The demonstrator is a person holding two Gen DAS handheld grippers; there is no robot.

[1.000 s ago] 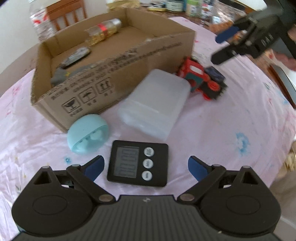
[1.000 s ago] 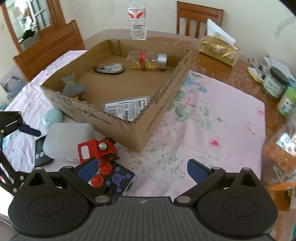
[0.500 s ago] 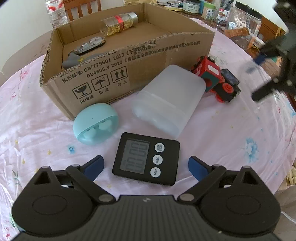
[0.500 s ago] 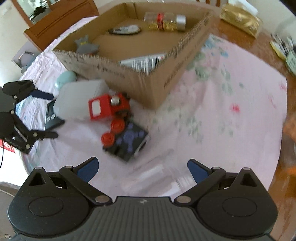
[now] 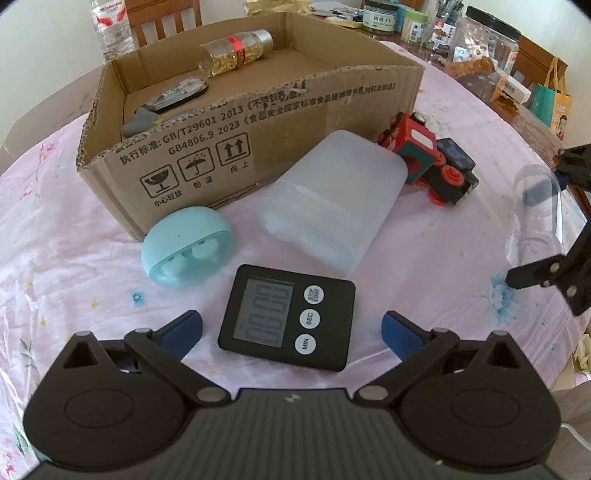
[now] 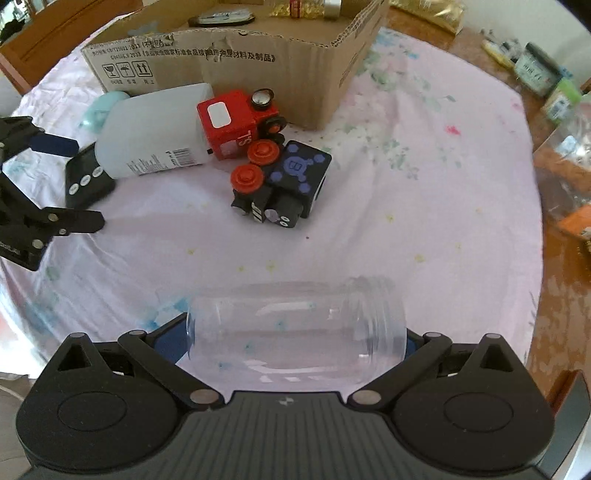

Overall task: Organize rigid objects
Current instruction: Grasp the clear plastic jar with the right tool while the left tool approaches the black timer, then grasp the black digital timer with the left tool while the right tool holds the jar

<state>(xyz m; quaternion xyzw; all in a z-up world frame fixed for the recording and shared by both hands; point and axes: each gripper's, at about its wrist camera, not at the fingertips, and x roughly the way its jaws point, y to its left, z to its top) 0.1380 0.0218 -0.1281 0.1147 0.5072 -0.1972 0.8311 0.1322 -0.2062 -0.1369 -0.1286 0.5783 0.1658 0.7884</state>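
Two tools angled down, left tool (image 5: 291,326) opening over timer (image 5: 286,321), right tool (image 6: 295,338) seemingly astride jar (image 6: 295,328).

We are in a home dining room. Beyond our grippers stand wooden chairs (image 5: 162,18), a cloth-covered table (image 5: 66,240), and food jars (image 5: 484,37).

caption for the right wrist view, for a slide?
Right gripper straddles a clear jar lying on its side; toy train and cardboard box beyond.
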